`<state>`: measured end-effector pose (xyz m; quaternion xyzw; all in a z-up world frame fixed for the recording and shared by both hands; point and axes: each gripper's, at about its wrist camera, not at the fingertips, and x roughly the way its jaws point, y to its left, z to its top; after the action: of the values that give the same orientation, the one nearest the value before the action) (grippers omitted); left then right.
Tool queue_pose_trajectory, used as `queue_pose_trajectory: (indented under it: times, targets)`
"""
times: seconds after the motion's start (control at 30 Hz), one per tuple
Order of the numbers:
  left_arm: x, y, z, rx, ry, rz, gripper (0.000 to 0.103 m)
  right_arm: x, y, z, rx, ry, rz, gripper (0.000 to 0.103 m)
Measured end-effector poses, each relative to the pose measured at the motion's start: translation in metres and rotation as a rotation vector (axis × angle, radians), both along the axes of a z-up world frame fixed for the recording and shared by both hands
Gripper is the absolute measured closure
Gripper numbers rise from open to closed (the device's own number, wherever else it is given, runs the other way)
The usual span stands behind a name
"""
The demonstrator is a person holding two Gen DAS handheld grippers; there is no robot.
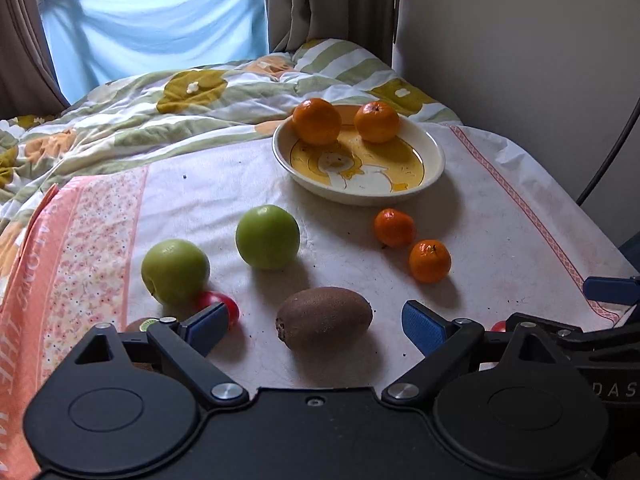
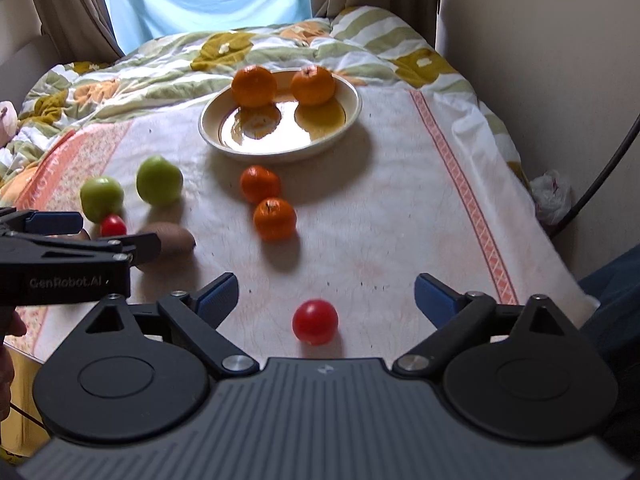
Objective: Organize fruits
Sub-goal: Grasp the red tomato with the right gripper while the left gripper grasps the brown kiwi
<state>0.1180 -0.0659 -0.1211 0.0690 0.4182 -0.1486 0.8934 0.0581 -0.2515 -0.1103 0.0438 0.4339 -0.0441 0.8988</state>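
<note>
A yellow-patterned plate holds two oranges. On the cloth in front lie two small mandarins, two green apples, a brown kiwi and a red tomato. My left gripper is open, its fingers either side of the kiwi. My right gripper is open just above another red tomato. The left gripper also shows in the right wrist view.
The fruit lies on a white and pink cloth over a bed with a floral quilt. A wall and a dark cable are on the right. Curtains and a window are behind.
</note>
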Motion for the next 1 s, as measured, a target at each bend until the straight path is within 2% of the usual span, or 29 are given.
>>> queue_pose_trajectory:
  times: [0.13,0.3,0.4,0.57,1.0]
  targets:
    - [0.008,-0.006,-0.016,0.001,0.030,0.028,0.015,0.002,0.001,-0.019,-0.009,0.040,0.002,0.008]
    - [0.015,-0.015,-0.032,0.033,0.036,0.058,0.016,0.004,0.002,-0.030,-0.010,0.053,0.014,0.009]
    - [0.019,-0.017,-0.039,0.027,0.054,0.076,0.018,0.007,0.003,-0.034,-0.011,0.059,0.019,0.014]
    - [0.023,-0.018,-0.046,0.022,0.076,0.081,0.030,0.010,0.003,-0.041,-0.003,0.073,0.017,0.019]
    - [0.021,-0.018,-0.046,0.027,0.070,0.064,0.031,0.013,0.006,-0.043,0.010,0.080,0.013,0.031]
